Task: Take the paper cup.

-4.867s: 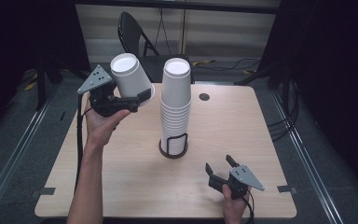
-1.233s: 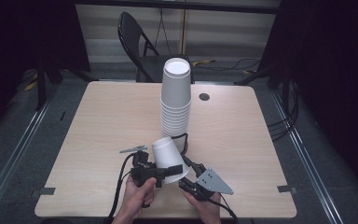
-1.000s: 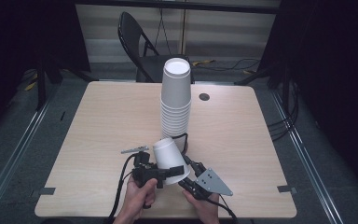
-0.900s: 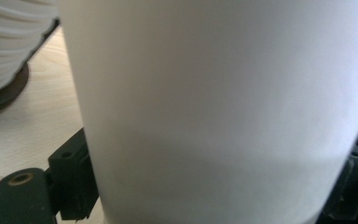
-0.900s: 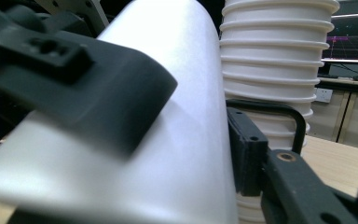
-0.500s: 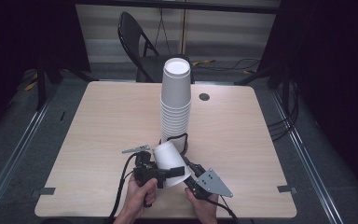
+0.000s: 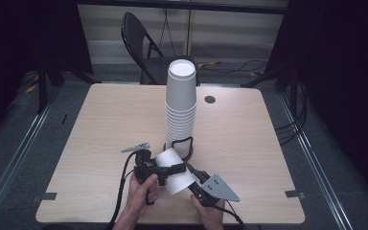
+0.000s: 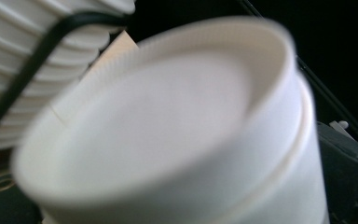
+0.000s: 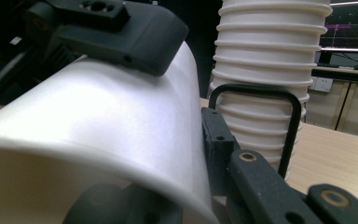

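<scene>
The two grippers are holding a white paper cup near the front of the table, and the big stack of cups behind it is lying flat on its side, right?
Not quite. The stack of cups stands upright in its black wire holder, as the high view shows. The rest holds: the left gripper and the right gripper both grip the white paper cup near the table's front edge.

A white paper cup [image 7: 174, 170], smooth with a faint satin sheen and a finely ribbed rolled rim, lies low in the frame, clamped by grippers of matt black plastic with brass-coloured rivets. Above it at centre rises a stack of paper cups [image 7: 180, 105], matt white, in a black wire holder [image 7: 179, 143]. The table [image 7: 100, 124] is pale wood-grain laminate, smooth and matt.
</scene>
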A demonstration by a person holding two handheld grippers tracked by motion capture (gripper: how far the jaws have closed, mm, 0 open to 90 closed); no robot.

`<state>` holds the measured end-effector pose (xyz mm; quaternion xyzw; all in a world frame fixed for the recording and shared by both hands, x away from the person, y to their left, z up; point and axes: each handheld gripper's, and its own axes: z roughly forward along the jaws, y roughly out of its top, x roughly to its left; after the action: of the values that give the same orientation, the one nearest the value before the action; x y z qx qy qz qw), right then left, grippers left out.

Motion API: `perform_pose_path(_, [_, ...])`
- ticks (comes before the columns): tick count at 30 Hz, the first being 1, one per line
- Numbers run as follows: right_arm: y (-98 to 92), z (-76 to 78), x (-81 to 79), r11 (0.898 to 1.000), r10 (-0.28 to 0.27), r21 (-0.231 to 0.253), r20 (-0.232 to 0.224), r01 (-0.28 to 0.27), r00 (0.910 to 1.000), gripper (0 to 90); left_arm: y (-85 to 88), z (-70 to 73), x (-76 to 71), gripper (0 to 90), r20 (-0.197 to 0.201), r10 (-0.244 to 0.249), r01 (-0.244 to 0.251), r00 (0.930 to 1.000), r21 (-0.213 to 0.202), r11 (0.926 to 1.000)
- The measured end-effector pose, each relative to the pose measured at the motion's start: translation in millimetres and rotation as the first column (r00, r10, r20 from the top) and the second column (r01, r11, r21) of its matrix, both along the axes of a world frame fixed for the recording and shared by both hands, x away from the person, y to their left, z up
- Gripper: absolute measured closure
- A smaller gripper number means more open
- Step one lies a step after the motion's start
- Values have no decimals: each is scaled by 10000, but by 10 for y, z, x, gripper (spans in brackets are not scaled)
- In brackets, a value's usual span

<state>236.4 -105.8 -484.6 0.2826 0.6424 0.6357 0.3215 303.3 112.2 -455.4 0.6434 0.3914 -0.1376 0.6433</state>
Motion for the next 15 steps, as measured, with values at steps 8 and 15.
perform_pose_path(8, [-4,-7,-5,9995,304,-35,-578,-307,9979,864,111,-11,85,99,490,385,-382,9981,-75,9992])
perform_pose_path(15, [-22,-23,-27,9987,477,-147,-928,-492,9945,864,164,-32,136,82,873,752,-757,9933,21,9971])
